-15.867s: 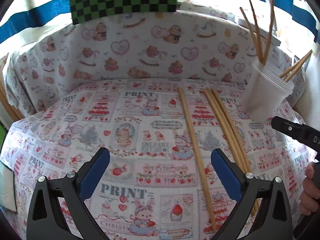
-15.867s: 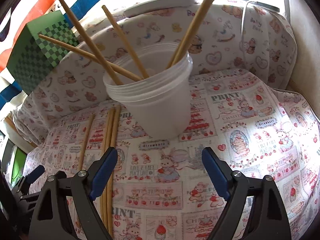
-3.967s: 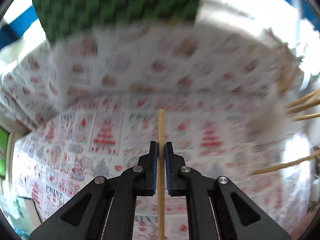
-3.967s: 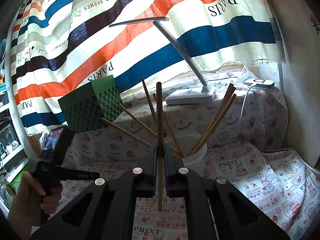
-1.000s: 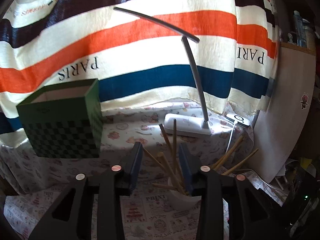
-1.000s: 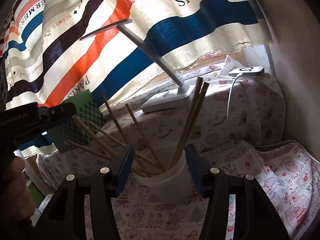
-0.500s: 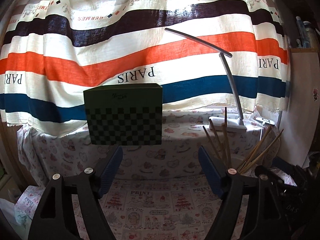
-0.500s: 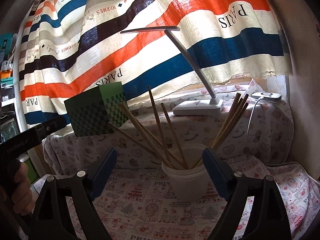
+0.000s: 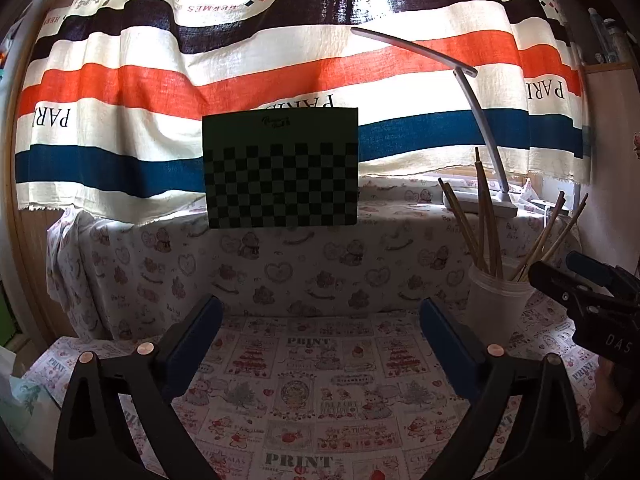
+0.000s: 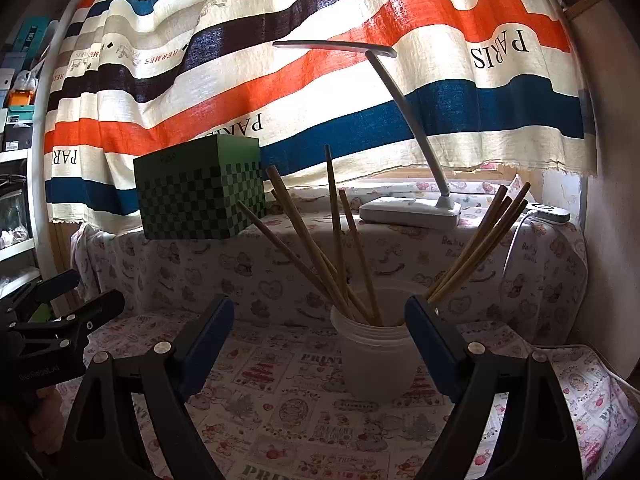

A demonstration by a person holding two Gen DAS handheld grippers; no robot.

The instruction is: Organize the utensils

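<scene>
A translucent white cup (image 10: 376, 360) stands on the printed tablecloth (image 10: 280, 408) with several wooden chopsticks (image 10: 336, 240) fanned out of it. My right gripper (image 10: 319, 306) is open and empty; the cup stands just beyond its blue fingertips, and the pads are not pressing it. My left gripper (image 9: 320, 308) is empty and its jaws are opening wide over bare cloth. In the left wrist view the cup (image 9: 496, 304) and chopsticks (image 9: 484, 232) are at the right, next to the right gripper (image 9: 568, 270). The left gripper (image 10: 80, 292) shows at the left edge of the right wrist view.
A green checkered box (image 9: 280, 168) sits on the raised ledge at the back, under a striped curtain. A white desk lamp (image 10: 408, 208) and a small white charger (image 10: 548, 212) stand on the ledge to the right. A wall closes the right side.
Both grippers' jaws have spread wide, and the chopsticks they held a few seconds ago are gone from them. The left view has dropped and swung left of the cup. The right view has rolled level.
</scene>
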